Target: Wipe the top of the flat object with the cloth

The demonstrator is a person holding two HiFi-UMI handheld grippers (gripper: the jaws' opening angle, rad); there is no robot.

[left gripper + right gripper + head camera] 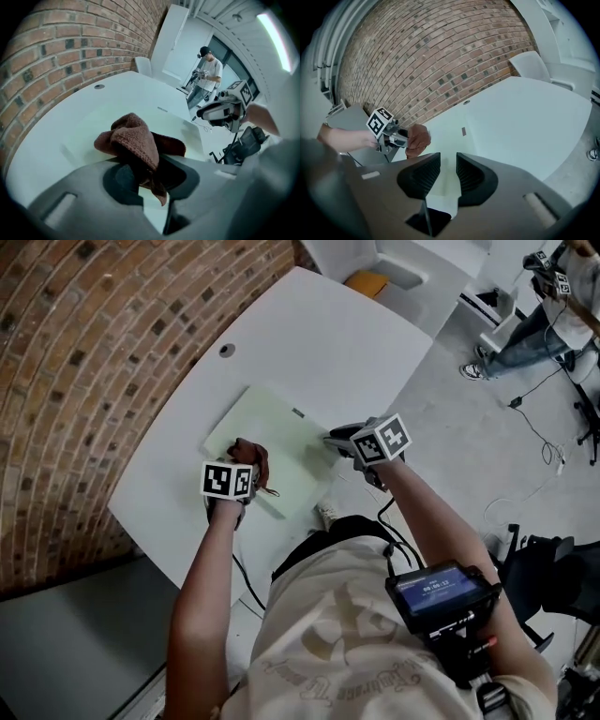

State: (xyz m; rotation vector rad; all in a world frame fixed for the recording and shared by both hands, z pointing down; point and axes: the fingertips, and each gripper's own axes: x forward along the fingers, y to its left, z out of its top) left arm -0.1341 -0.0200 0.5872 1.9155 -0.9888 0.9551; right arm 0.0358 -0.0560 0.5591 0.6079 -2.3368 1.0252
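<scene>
Head view
Left gripper (246, 463): over the near part of the flat board (281, 432), jaws down onto it.
Cloth (253, 456): brown, bunched at my left jaw tips, lying on the board's top.
Right gripper (336, 439): at the board's corner on my right side, tips at its edge.
Board: pale green, flat on the white table (319, 343), lying between my two tools.

Left gripper view
Left gripper (145, 171): jaws clamped on the cloth (133, 138); a fold pokes out ahead of the tips, a tail hangs back between the pads.
Board (180, 129): directly under and ahead of the jaws, the cloth resting on it.
Right gripper (220, 111): ahead and to the right, beyond the board's far edge.
Brick wall (65, 47): to the left of the tool.

Right gripper view
Right gripper (447, 171): jaws a narrow gap apart; I see nothing pinched between the pads.
Board (443, 140): shows through the gap and just ahead of the tips.
Left gripper (401, 138): ahead to the left, cloth (418, 138) at its tips.
</scene>
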